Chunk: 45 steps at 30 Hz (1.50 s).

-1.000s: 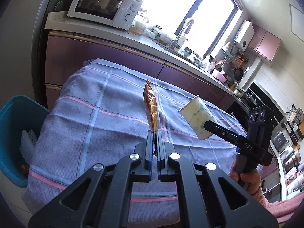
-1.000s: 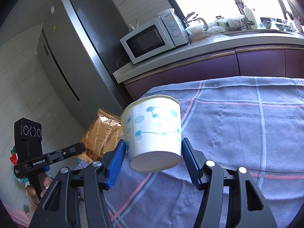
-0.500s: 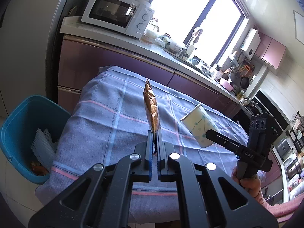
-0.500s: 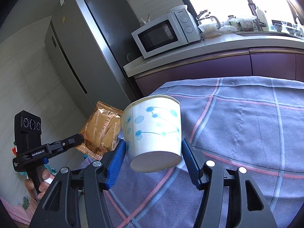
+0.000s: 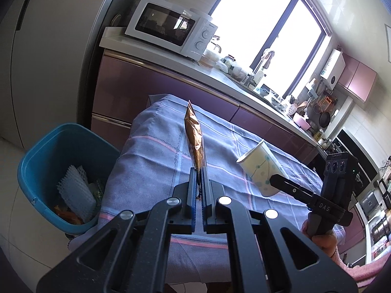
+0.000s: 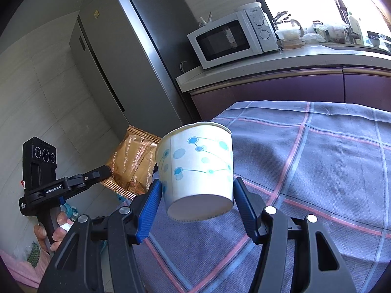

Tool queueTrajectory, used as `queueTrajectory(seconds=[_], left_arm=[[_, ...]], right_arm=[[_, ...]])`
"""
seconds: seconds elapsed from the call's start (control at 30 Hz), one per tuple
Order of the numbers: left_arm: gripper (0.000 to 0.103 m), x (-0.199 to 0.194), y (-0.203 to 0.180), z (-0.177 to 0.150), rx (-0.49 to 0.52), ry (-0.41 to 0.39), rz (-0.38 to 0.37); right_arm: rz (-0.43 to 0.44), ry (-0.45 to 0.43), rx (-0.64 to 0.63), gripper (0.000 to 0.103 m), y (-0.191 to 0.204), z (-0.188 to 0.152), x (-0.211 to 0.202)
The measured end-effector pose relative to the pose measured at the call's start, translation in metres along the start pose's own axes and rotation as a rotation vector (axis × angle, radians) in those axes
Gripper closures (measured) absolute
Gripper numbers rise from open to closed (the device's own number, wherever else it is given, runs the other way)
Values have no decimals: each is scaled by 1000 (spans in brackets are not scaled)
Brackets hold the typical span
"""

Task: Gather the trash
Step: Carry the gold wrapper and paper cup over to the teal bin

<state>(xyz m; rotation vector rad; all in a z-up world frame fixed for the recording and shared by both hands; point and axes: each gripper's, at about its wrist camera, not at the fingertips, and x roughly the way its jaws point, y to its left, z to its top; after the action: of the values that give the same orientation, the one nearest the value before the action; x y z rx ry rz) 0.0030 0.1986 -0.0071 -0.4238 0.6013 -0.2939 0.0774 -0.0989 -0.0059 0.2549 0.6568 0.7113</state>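
My left gripper (image 5: pixel 199 171) is shut on a gold-brown snack wrapper (image 5: pixel 193 138), held edge-on above the near left part of the table; it also shows flat in the right wrist view (image 6: pixel 133 162). My right gripper (image 6: pixel 198 190) is shut on a white paper cup with blue dots (image 6: pixel 198 168), held above the table; the cup also shows in the left wrist view (image 5: pixel 261 171). A blue trash bin (image 5: pixel 58 171) stands on the floor left of the table, with white foam netting and other scraps inside.
The table carries a purple-blue checked cloth (image 5: pixel 156 161). Behind it runs a purple counter (image 5: pixel 171 83) with a white microwave (image 5: pixel 171 26). A grey fridge (image 6: pixel 122 56) stands at the left.
Both grippers have moved left toward the table's end with their loads. The blue bin has come further into the left wrist view, and the fridge looms larger in the right wrist view.
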Motion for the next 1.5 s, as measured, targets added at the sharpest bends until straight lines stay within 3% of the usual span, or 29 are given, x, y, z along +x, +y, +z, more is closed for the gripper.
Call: queueTrajectory(seconds=[1.5], left_arm=[[99, -55, 54, 10, -63, -97, 158]], right_arm=[[135, 97, -133, 45, 78, 16, 72]])
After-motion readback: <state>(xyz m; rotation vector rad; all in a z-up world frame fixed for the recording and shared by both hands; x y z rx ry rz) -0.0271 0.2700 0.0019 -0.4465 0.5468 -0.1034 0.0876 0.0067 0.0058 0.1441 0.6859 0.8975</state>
